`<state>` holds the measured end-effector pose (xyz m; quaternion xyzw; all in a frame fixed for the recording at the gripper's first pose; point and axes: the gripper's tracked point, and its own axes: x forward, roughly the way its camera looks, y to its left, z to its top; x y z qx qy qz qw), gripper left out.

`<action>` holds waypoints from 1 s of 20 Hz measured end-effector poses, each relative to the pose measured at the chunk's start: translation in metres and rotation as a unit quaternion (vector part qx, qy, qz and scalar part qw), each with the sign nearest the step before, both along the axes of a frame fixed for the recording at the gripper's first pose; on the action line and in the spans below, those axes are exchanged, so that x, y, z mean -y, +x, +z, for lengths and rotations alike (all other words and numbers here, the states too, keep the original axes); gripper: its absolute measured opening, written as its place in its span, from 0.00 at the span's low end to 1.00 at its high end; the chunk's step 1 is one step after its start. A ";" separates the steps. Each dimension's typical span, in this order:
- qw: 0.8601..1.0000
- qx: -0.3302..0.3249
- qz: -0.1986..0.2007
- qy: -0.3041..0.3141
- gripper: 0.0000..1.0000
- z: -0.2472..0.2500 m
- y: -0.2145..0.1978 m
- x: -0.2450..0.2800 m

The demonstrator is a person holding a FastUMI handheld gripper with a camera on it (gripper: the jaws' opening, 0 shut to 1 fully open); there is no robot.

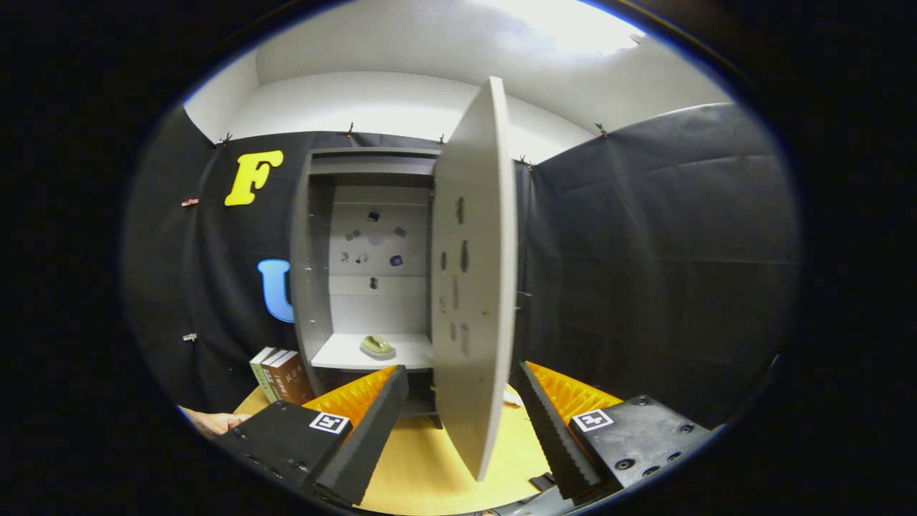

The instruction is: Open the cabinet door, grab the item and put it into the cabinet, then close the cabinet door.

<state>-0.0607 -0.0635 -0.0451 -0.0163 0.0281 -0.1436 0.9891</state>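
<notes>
A yellow wooden table (430, 466) stands among black cloth walls. On the grey cabinet (372, 287) shelf a small olive-green item (377, 347) lies lengthwise side to side. The hand-held gripper (458, 408) is released, its fingers spread either side of the open grey cabinet door (473, 287).

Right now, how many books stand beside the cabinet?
3: books stand upright together on the table, left of the cabinet, beyond the open gripper. More may be hidden.

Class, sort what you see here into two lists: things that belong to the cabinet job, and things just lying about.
Job:
cabinet
door, swung open, its edge between the open fingers
green item on the cabinet shelf
gripper

Lying about:
books beside the cabinet
table
hand at the table edge
</notes>
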 end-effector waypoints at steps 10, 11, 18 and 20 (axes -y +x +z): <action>0.995 -0.020 0.082 0.049 0.96 -0.032 0.043 0.092; 0.994 -0.022 0.093 0.051 0.96 -0.034 0.052 0.098; 0.984 -0.038 0.168 0.053 0.97 -0.042 0.108 0.096; 0.982 -0.041 0.178 0.052 0.96 -0.038 0.113 0.089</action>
